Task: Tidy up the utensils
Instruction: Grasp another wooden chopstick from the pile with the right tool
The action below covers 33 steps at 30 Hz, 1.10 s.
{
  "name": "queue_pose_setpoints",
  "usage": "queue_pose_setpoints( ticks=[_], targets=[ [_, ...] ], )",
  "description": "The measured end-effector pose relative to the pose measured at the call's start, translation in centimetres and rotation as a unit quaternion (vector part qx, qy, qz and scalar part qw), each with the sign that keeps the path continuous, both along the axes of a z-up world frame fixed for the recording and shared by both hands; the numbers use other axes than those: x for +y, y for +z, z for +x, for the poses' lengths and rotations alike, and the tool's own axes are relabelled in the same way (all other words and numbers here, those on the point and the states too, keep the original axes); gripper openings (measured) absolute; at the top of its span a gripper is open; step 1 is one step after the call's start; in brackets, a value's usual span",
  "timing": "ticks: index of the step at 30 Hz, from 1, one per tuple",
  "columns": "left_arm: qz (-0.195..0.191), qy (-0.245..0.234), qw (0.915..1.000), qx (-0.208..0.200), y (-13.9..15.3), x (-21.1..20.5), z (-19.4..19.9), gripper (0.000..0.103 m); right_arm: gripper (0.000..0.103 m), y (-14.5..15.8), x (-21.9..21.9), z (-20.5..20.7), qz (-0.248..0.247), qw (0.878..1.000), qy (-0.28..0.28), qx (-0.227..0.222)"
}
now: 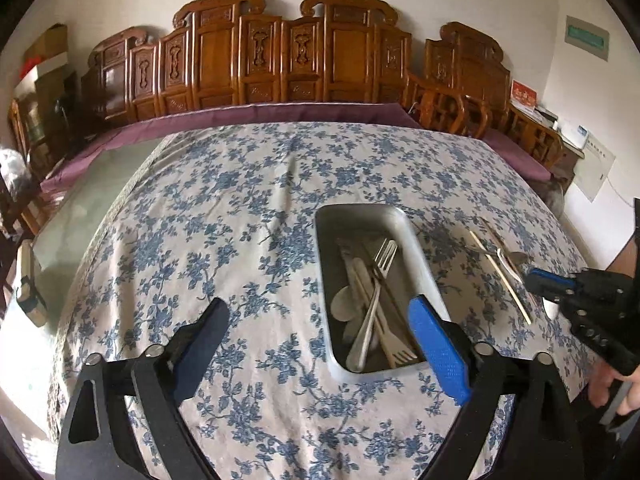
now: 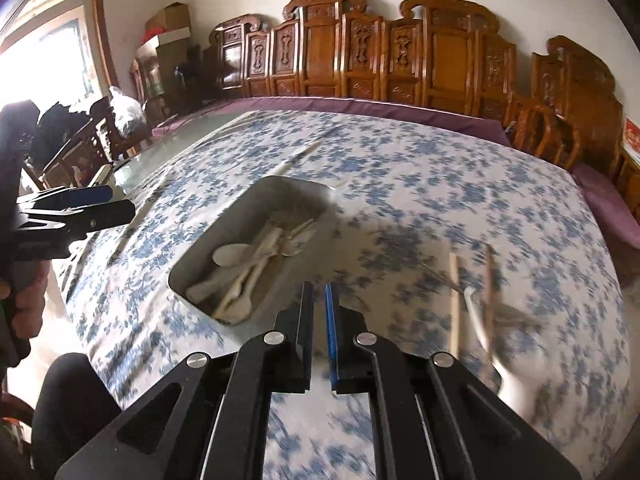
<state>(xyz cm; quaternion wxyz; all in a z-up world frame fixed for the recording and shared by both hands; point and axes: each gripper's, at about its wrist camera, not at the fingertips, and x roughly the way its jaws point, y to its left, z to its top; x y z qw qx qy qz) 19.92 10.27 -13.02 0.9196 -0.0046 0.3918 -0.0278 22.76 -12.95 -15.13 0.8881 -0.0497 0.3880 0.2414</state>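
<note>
A metal tray (image 1: pixel 416 236) (image 2: pixel 288 184) on the blue-flowered tablecloth holds forks (image 1: pixel 376 280) and pale spoons (image 2: pixel 230 256). Loose on the cloth to its right lie two wooden chopsticks (image 1: pixel 500 276) (image 2: pixel 454 300) and a metal spoon (image 1: pixel 516 258) (image 2: pixel 480 316). My left gripper (image 1: pixel 320 340) (image 2: pixel 120 201) is wide open with nothing between its fingers, low over the cloth at the tray's near left. My right gripper (image 2: pixel 319 300) (image 1: pixel 532 278) is shut and empty, hanging between the tray and the loose utensils. The right wrist view is blurred by motion.
The tablecloth (image 1: pixel 240 208) leaves bare glass tabletop (image 1: pixel 92 200) showing at the far left. Carved wooden chairs (image 1: pixel 280 52) line the table's far side. A person's hand (image 1: pixel 612 384) holds the right gripper at the table's right edge.
</note>
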Motion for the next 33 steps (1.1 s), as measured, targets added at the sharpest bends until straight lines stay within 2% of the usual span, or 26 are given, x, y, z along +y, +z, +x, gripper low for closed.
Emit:
queue_pose_setpoints(
  ticks=[4, 8, 10, 15, 23, 27, 33],
  targets=[
    [0.001, -0.004, 1.0000, -0.008, 0.2, -1.6, -0.3, 0.093, 0.020, -0.1, -2.8, -1.4, -0.011, 1.000, -0.017, -0.006],
    [-0.004, -0.010, 0.9999, -0.004, 0.2, -3.5, -0.7, 0.093, 0.021, -0.8, -5.7, -2.5, -0.018, 0.999, -0.033, 0.001],
    [0.003, -0.014, 0.9999, -0.008, 0.2, -4.7, -1.0, 0.093, 0.024, -1.0, -6.9, -2.8, -0.020, 0.999, -0.041, 0.002],
    [0.014, -0.047, 0.9986, -0.019, 0.0, -8.5, -1.6, 0.093, 0.026, -2.0, -10.4, -2.8, -0.024, 0.997, -0.069, 0.006],
    [0.011, -0.105, 0.9943, 0.014, -2.0, -14.5, -0.4, 0.093, 0.026, -3.8, -15.2, -1.2, -0.016, 0.994, -0.103, 0.022],
    [0.009, -0.115, 0.9929, 0.030, -3.6, -16.5, 0.5, 0.093, 0.026, -5.0, -15.8, 0.6, -0.017, 0.994, -0.099, 0.039],
    [-0.002, -0.123, 0.9906, 0.060, -5.7, -18.2, 2.3, 0.093, 0.026, -7.0, -14.1, 4.1, -0.023, 0.995, -0.071, 0.061]
  ],
)
